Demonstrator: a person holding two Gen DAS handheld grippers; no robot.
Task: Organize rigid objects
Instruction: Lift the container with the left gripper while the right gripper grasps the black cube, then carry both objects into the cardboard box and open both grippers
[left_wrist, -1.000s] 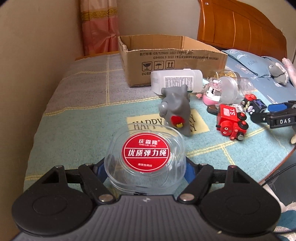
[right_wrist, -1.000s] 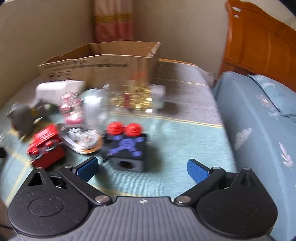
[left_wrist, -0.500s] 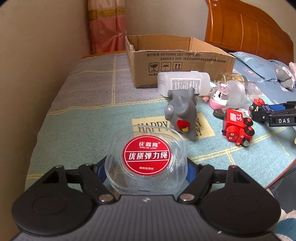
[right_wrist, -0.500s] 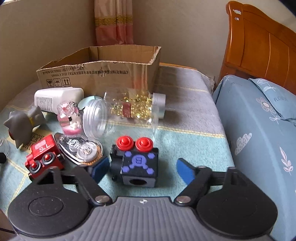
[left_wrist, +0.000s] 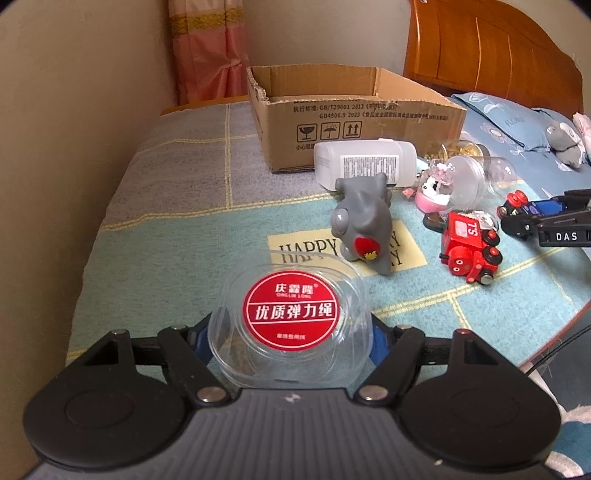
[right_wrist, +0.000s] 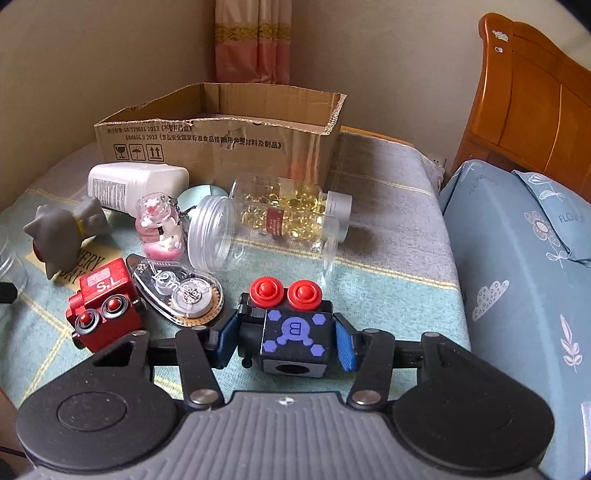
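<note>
My left gripper (left_wrist: 290, 341) is shut on a clear round plastic case with a red label (left_wrist: 290, 314) and holds it above the table. My right gripper (right_wrist: 286, 341) has closed around a black toy train car with red knobs (right_wrist: 291, 325); both blue pads touch its sides. It also shows in the left wrist view (left_wrist: 524, 206). An open cardboard box (left_wrist: 351, 114) stands at the back of the table, and also appears in the right wrist view (right_wrist: 221, 140).
On the table lie a grey toy animal (left_wrist: 364, 221), a red toy train (left_wrist: 469, 247), a white bottle (left_wrist: 364, 162), a pink snow-globe keychain (right_wrist: 160, 225), a clear capsule jar (right_wrist: 280, 218) and a correction tape (right_wrist: 177, 288). A wall stands left, a bed (right_wrist: 517, 258) right.
My right gripper moved forward and closed its fingers on the black train car. My left gripper, still holding the clear case, shifted slightly, so the box now looks closer and more central.
</note>
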